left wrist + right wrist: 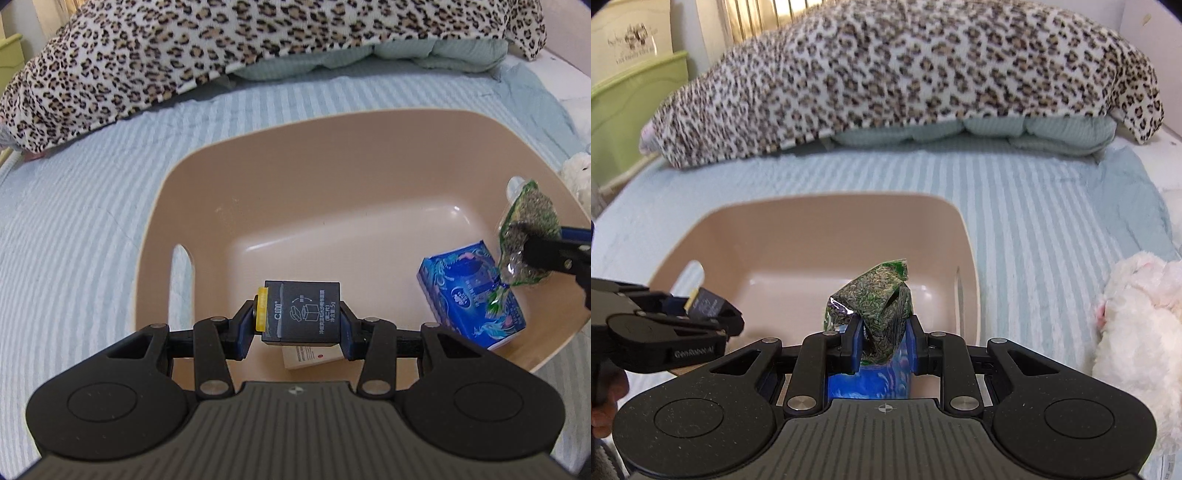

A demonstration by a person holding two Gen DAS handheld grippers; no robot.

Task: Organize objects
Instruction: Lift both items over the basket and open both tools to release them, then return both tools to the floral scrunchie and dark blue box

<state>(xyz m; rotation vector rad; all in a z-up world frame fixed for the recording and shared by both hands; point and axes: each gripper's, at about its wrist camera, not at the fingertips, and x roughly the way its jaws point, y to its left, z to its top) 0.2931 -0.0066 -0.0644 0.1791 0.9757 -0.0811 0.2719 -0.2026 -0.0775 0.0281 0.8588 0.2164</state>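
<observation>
Left wrist: one dark box (301, 312), one basin (332, 133)

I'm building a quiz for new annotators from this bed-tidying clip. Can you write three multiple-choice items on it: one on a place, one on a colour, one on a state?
1. Where does the blue patterned pack lie?
A. On the striped sheet beside the basin
B. Inside the beige basin
C. Under the leopard blanket

2. What colour is the tab on the side of the black box?
A. Red
B. White
C. Yellow

3. What is the right gripper doing?
A. Gripping the green packet
B. Hanging open with nothing in it
C. Gripping the white plush toy

Answers: 1 B, the pack rests on the basin floor near its right wall. 2 C, a yellow tab sits against one pad of the left gripper, which clamps the box. 3 A, both pads press the crinkled packet over the basin.
</observation>
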